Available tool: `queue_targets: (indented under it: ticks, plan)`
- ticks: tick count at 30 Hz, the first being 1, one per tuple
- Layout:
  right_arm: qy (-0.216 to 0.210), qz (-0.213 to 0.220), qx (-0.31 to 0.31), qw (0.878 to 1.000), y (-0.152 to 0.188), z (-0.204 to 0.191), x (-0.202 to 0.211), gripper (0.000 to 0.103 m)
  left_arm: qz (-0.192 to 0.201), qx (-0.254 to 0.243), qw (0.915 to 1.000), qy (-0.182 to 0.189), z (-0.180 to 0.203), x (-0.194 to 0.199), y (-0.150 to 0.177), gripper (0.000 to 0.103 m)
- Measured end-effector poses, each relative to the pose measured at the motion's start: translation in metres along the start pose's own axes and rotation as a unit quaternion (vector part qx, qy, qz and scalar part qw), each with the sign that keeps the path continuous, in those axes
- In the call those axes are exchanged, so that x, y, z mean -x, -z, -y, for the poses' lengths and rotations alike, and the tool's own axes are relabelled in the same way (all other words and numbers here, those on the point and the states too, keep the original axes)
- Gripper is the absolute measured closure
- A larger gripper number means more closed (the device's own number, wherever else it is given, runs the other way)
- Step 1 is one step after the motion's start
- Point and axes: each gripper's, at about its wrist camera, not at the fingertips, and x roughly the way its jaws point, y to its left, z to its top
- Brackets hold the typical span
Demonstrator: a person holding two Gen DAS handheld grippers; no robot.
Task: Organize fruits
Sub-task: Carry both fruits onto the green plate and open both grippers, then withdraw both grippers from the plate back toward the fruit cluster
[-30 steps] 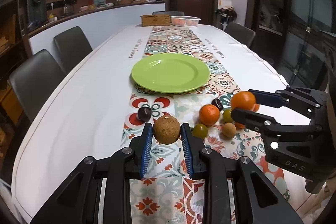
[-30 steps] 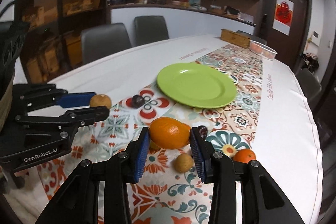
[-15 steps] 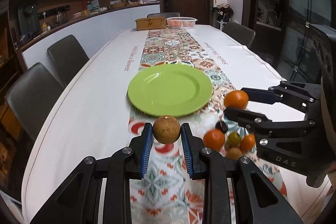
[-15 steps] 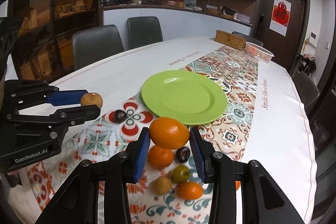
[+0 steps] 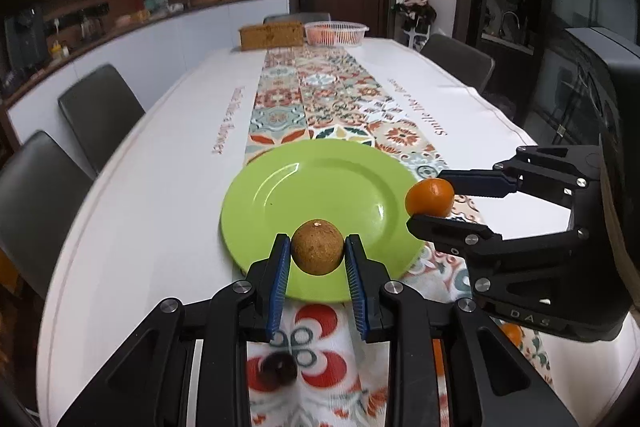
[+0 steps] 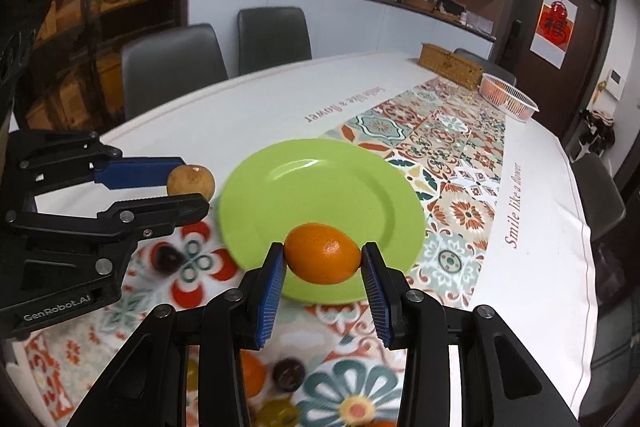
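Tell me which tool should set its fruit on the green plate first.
Left, narrowly. The left tool holds the brown fruit at the green plate near rim, while the right tool holds its orange at the plate's side edge.

Brown fruit: round, rough skin, clamped in left tool over plate near rim. Orange: oval, glossy, clamped in right tool over plate's near edge. Plate: green, round, bare.
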Motion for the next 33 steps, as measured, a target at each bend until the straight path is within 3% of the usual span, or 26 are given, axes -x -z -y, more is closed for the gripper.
queue_targets:
  ticks: [13,17,20,22,26,30,33]
  plan:
    - [-0.014,-0.048,-0.011,0.999,-0.009,0.010,-0.058,0.063,-0.060,0.025,0.9978,0.011,-0.018,-0.058,-0.008,0.075]
    - [-0.016,-0.054,-0.029,0.998,-0.005,0.014,-0.064,0.063,-0.062,0.028,0.9976,0.009,-0.018,-0.056,-0.008,0.057]
    - [-0.006,-0.044,-0.045,0.998,-0.004,0.019,-0.059,0.059,-0.055,0.027,0.9981,0.000,-0.017,-0.045,-0.007,0.049]
    - [-0.001,-0.036,-0.058,0.998,-0.003,0.022,-0.051,0.054,-0.057,0.025,0.9981,-0.008,-0.016,-0.038,-0.005,0.047]
    - [0.003,-0.015,-0.087,0.996,0.006,0.024,-0.024,0.054,-0.049,0.022,0.9985,-0.013,-0.007,-0.013,0.002,0.045]
    - [0.021,0.012,-0.101,0.995,0.019,0.019,0.012,0.045,-0.021,0.016,0.9994,-0.021,0.009,0.022,0.012,0.040]
    - [0.039,0.031,-0.095,0.994,0.027,0.013,0.038,0.044,0.001,0.014,0.9997,-0.022,0.020,0.047,0.018,0.037]
